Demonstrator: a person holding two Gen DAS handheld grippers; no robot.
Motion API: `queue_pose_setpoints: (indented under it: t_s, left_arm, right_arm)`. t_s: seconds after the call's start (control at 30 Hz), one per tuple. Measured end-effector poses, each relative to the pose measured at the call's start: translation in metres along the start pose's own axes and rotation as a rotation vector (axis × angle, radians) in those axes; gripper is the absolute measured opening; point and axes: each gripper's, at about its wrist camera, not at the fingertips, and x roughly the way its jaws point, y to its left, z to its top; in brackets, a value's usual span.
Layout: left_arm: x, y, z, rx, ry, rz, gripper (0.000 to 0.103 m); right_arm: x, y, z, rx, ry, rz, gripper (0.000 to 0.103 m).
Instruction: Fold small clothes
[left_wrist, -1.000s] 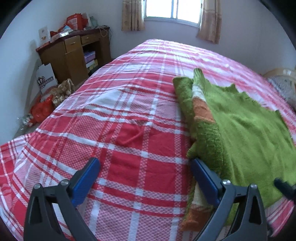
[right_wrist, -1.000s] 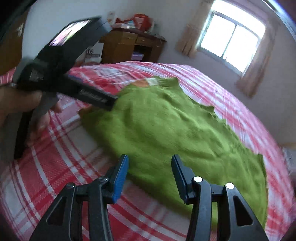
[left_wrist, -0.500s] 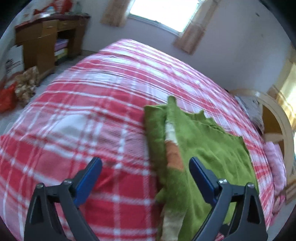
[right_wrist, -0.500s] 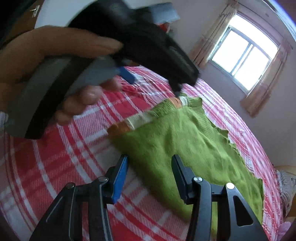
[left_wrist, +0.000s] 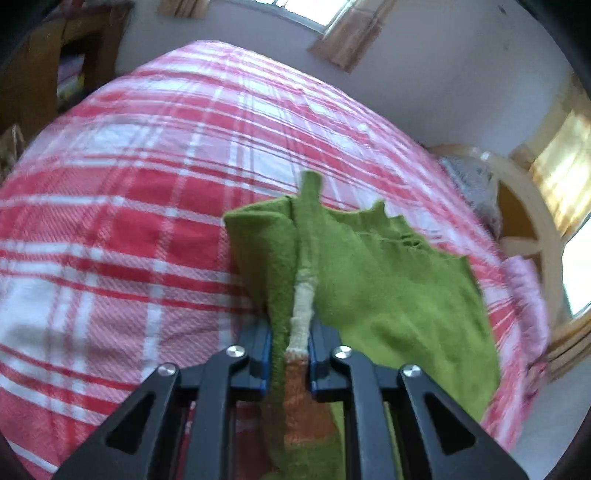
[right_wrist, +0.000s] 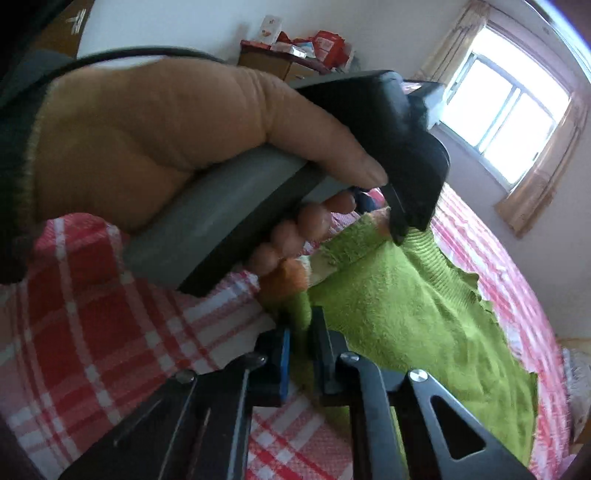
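Bedspread (left_wrist: 129, 229) in red-and-white check fills the left of the left wrist view, and the green sweater (left_wrist: 388, 280) lies on the bed's right half. Left tongs (left_wrist: 290, 354) are pinched narrow on the sweater's striped edge – cream and orange bands run up between the blue pads – so that edge stands as a raised ridge, probably gathered for folding over. In the right wrist view the left hand (right_wrist: 155, 140) and its tool sit near and left, the tool's tip on the sweater's far edge. Right tongs (right_wrist: 301, 350) are closed narrow on green knit at the near edge – the cloth runs up between the pads. Two grips along one side suggest that side is about to be carried across the body as one flap.
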Motion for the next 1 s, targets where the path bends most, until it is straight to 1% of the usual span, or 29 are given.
queue_pose_setpoints:
  t_s: [0.07, 0.1, 0.13, 0.27, 0.33, 0.37, 0.4, 0.43, 0.5, 0.57, 0.6, 0.67, 0.8, 0.93, 1.0]
  left_arm:
    - [-0.006, -0.003, -0.001, -0.019, -0.008, -0.014, 0.014]
    - [-0.009, -0.004, -0.001, -0.031, -0.014, -0.025, 0.014]
    - [-0.015, -0.006, -0.002, -0.060, -0.022, -0.059, 0.014]
    - [-0.029, -0.019, -0.001, -0.137, -0.067, -0.150, 0.014]
    - [-0.031, -0.035, -0.003, -0.139, -0.083, -0.151, 0.014]
    - [-0.032, -0.048, -0.005, -0.139, -0.090, -0.168, 0.014]
    - [-0.034, -0.053, -0.007, -0.138, -0.094, -0.172, 0.014]
    - [-0.033, -0.067, -0.010, -0.130, -0.097, -0.171, 0.014]
    - [-0.030, -0.088, -0.017, -0.117, -0.103, -0.173, 0.014]
    - [-0.024, -0.104, -0.014, -0.119, -0.099, -0.190, 0.014]
    - [-0.020, -0.107, -0.012, -0.116, -0.099, -0.191, 0.014]
    - [-0.011, -0.126, -0.010, -0.103, -0.092, -0.195, 0.014]
    - [0.003, -0.149, -0.005, -0.082, -0.083, -0.211, 0.014]
    - [0.016, -0.169, -0.002, -0.070, -0.082, -0.231, 0.014]
    - [0.023, -0.180, -0.001, -0.063, -0.074, -0.238, 0.014]
  right_arm:
    - [-0.008, -0.011, -0.003, 0.043, -0.027, 0.021, 0.008]
    - [-0.015, -0.021, -0.006, 0.085, -0.045, 0.037, 0.007]
    - [-0.019, -0.028, -0.009, 0.112, -0.056, 0.045, 0.007]
    - [-0.042, -0.061, -0.028, 0.218, -0.105, 0.071, 0.006]
    - [-0.050, -0.083, -0.039, 0.297, -0.124, 0.099, 0.006]
    - [-0.054, -0.095, -0.045, 0.341, -0.133, 0.113, 0.006]
    - [-0.059, -0.107, -0.052, 0.385, -0.143, 0.126, 0.006]
    - [-0.064, -0.108, -0.054, 0.414, -0.150, 0.133, 0.006]
    - [-0.070, -0.130, -0.066, 0.467, -0.165, 0.139, 0.006]
    - [-0.076, -0.140, -0.074, 0.498, -0.173, 0.135, 0.006]
    - [-0.080, -0.147, -0.080, 0.513, -0.174, 0.132, 0.006]
    - [-0.086, -0.158, -0.089, 0.529, -0.179, 0.123, 0.006]
    - [-0.098, -0.178, -0.109, 0.579, -0.195, 0.117, 0.006]
    - [-0.119, -0.187, -0.129, 0.652, -0.208, 0.112, 0.005]
    - [-0.122, -0.197, -0.140, 0.679, -0.208, 0.105, 0.003]
